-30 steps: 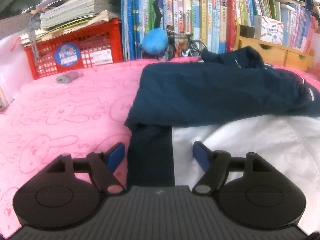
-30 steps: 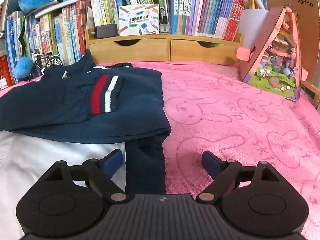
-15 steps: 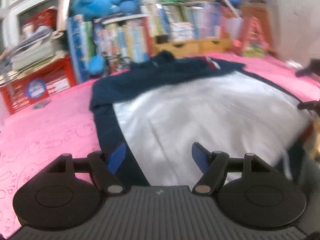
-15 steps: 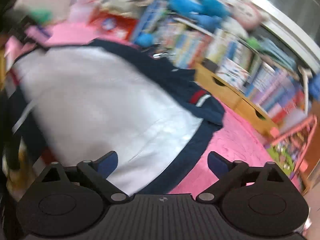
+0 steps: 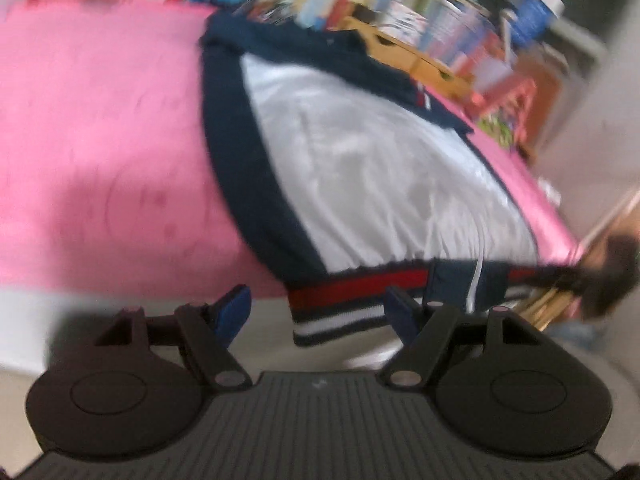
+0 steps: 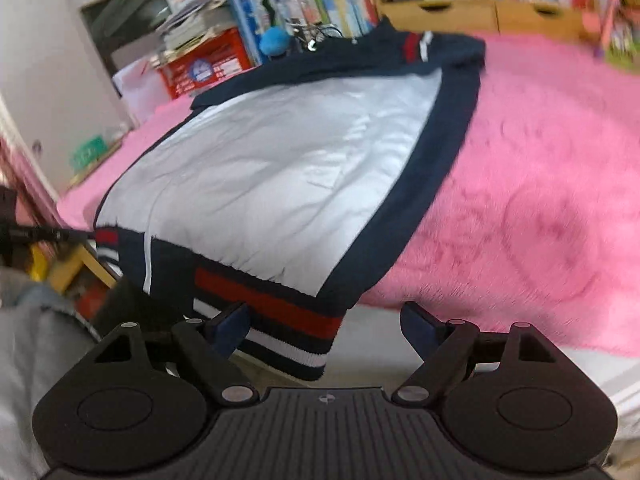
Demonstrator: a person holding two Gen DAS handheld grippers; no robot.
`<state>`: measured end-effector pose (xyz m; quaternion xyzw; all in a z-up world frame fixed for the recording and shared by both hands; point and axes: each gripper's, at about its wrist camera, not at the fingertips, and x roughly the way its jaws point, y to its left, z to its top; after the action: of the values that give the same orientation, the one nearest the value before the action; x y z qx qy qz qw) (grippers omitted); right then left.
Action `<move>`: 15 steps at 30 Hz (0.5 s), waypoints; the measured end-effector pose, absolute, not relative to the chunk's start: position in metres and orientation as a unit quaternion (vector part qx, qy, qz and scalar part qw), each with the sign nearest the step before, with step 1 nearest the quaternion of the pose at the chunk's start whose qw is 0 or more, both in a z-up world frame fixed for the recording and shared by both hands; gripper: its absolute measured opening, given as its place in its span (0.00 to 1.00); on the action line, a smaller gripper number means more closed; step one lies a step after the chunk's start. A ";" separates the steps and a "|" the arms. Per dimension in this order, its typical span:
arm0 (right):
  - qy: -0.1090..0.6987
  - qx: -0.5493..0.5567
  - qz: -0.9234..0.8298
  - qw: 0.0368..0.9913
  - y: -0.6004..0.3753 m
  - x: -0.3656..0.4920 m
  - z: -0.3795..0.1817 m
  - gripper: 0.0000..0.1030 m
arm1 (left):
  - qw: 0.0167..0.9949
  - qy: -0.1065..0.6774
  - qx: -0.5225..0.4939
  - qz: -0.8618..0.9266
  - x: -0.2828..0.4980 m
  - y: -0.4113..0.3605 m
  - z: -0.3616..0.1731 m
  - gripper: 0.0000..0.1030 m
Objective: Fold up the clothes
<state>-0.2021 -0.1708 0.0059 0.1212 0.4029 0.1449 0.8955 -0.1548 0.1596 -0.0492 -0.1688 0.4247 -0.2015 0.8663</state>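
A white jacket [image 5: 360, 168] [image 6: 280, 168] with navy trim lies flat on the pink blanket [image 5: 100, 140], its navy sleeves folded across the far end. Its striped red, white and navy hem [image 5: 340, 300] [image 6: 272, 312] hangs over the near edge. My left gripper [image 5: 318, 312] stands open, with the hem's left corner between its blue fingers, untouched. My right gripper [image 6: 324, 322] has the hem's right corner between its jaws. They are closing, and the pads are not pressing on the cloth. The left wrist view is blurred.
Bookshelves [image 6: 320, 0], a red crate [image 6: 200, 68] and wooden drawers [image 6: 480, 12] line the far side. A toy house [image 5: 504, 108] stands at the blanket's far right corner. Grey clothing of a person [image 6: 32, 352] is at lower left in the right wrist view.
Both grippers have drawn back from the folded navy sleeves to the jacket's striped hem at the near edge. Each view has swung inward across the jacket.
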 end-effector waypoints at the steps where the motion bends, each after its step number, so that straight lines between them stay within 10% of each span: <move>1: 0.403 0.134 0.151 0.893 -0.171 -0.201 0.004 0.80 | 0.863 0.427 -0.185 -0.198 -0.153 0.161 -0.053 0.70; 3: 0.403 0.159 0.163 0.887 -0.170 -0.199 0.000 0.71 | 0.855 0.433 -0.215 -0.190 -0.147 0.160 -0.062 0.65; 4: 0.403 0.171 0.170 0.883 -0.170 -0.198 -0.002 0.54 | 0.851 0.435 -0.226 -0.188 -0.146 0.158 -0.063 0.36; 6: 0.409 0.175 0.179 0.878 -0.165 -0.202 0.003 0.40 | 0.849 0.433 -0.234 -0.193 -0.148 0.153 -0.059 0.12; 8: 0.395 0.181 0.185 0.881 -0.166 -0.213 0.017 0.25 | 0.861 0.419 -0.210 -0.198 -0.156 0.147 -0.045 0.07; 15: 0.268 0.228 0.207 0.913 -0.178 -0.207 0.083 0.21 | 0.902 0.305 -0.181 -0.244 -0.138 0.157 0.026 0.09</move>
<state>-0.2073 -0.1780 0.0833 0.2281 0.2684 0.2067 0.9128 -0.1376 0.1575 0.0256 -0.1815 0.3047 -0.2444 0.9025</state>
